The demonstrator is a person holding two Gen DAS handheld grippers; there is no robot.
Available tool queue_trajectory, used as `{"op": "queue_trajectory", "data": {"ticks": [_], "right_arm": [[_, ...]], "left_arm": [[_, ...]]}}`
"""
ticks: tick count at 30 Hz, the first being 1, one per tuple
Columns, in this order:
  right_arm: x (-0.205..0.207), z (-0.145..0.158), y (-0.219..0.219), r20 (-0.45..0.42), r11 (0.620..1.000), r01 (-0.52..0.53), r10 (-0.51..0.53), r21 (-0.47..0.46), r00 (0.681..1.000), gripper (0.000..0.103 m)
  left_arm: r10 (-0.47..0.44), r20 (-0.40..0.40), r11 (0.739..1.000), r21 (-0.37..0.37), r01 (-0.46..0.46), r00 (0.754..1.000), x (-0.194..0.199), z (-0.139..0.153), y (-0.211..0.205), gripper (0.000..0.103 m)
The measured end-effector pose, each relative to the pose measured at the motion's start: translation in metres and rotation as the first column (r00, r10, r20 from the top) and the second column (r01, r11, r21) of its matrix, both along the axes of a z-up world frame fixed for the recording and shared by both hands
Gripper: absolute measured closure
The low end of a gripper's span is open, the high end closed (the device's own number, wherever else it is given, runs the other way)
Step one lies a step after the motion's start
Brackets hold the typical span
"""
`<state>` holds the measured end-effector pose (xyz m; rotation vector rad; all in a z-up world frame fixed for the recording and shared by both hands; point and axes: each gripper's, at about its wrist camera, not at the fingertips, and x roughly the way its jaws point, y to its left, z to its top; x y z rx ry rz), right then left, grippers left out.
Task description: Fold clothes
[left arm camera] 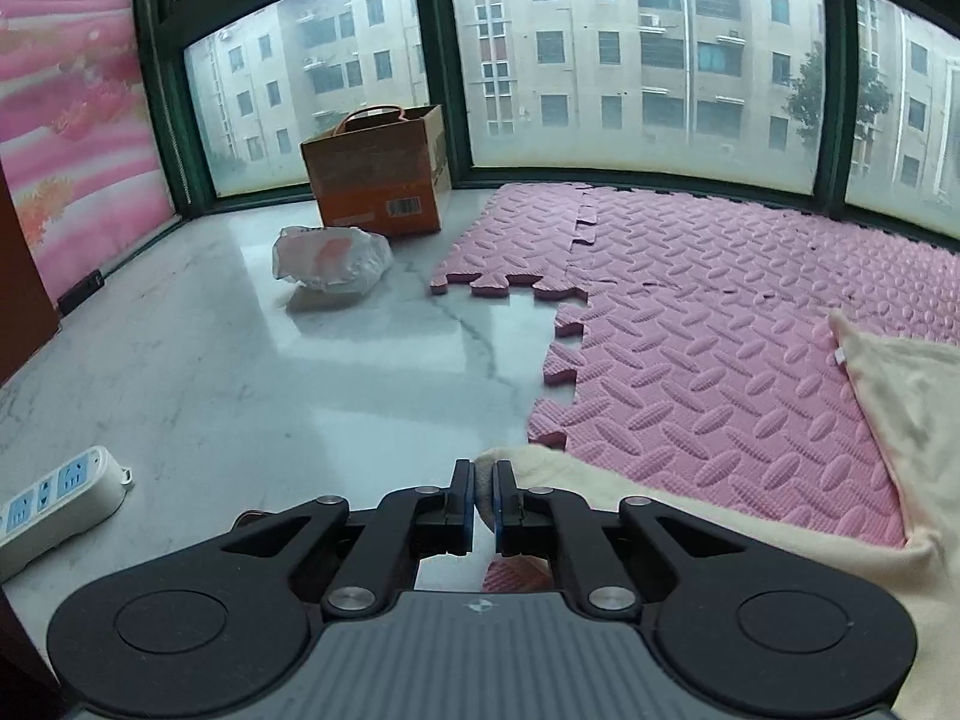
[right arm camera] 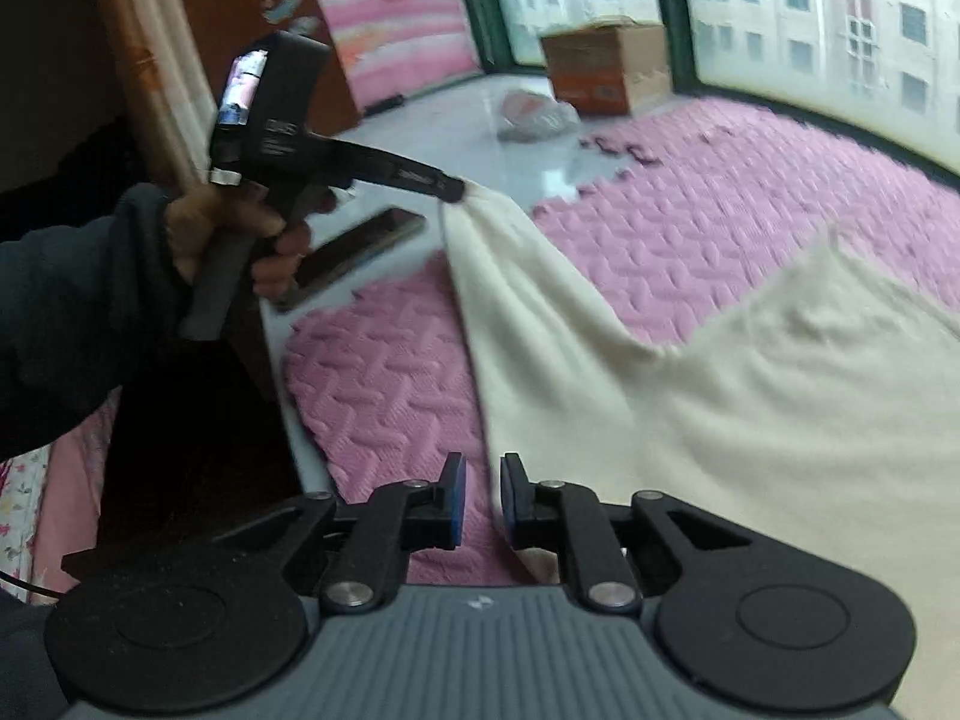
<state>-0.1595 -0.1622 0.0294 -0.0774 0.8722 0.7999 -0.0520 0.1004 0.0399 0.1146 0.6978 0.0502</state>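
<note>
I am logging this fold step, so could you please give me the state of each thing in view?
left gripper: shut on the cloth corner, lifted.
right gripper: open, cloth edge beside its fingers.
cream cloth: partly raised, rest on the mat.
cardboard box: open-topped, upright.
plastic bag: crumpled.

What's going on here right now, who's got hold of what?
A person is folding a cream cloth on the pink foam mat. The left gripper is shut on one corner of the cloth and holds it raised off the mat. The right gripper is open beside the cloth's near edge, gripping nothing. Most of the cloth lies spread on the mat.
</note>
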Motion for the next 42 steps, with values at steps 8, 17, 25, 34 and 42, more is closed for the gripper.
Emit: {"op": "queue_trajectory", "data": {"ticks": [8, 17, 25, 34, 42], "right_arm": [[-0.016, 0.010, -0.017, 0.008, 0.999, 0.043, -0.043, 0.028, 0.999, 0.080], [-0.050, 0.038, -0.111, 0.046, 0.937, 0.348, -0.349, 0.023, 0.936, 0.061], [-0.095, 0.037, -0.192, 0.075, 0.815, 0.575, -0.570, -0.073, 0.818, 0.060], [-0.137, 0.045, -0.264, 0.129, 0.670, 0.738, -0.728, -0.076, 0.674, 0.060], [-0.143, 0.041, -0.304, 0.156, 0.556, 0.829, -0.814, -0.069, 0.559, 0.060]], "left_arm": [[0.048, -0.077, 0.999, -0.017, -0.049, 0.996, -0.001, -0.010, 0.010, 0.087], [0.000, -0.026, 0.999, -0.044, -0.001, 1.000, -0.018, 0.025, -0.018, 0.073], [-0.212, 0.015, 0.975, -0.070, 0.213, 0.977, -0.048, 0.048, -0.097, 0.058], [-0.518, -0.045, 0.855, -0.046, 0.516, 0.854, -0.086, 0.040, -0.222, 0.056], [-0.688, -0.100, 0.725, -0.046, 0.687, 0.719, -0.116, 0.021, -0.308, 0.054]]}}
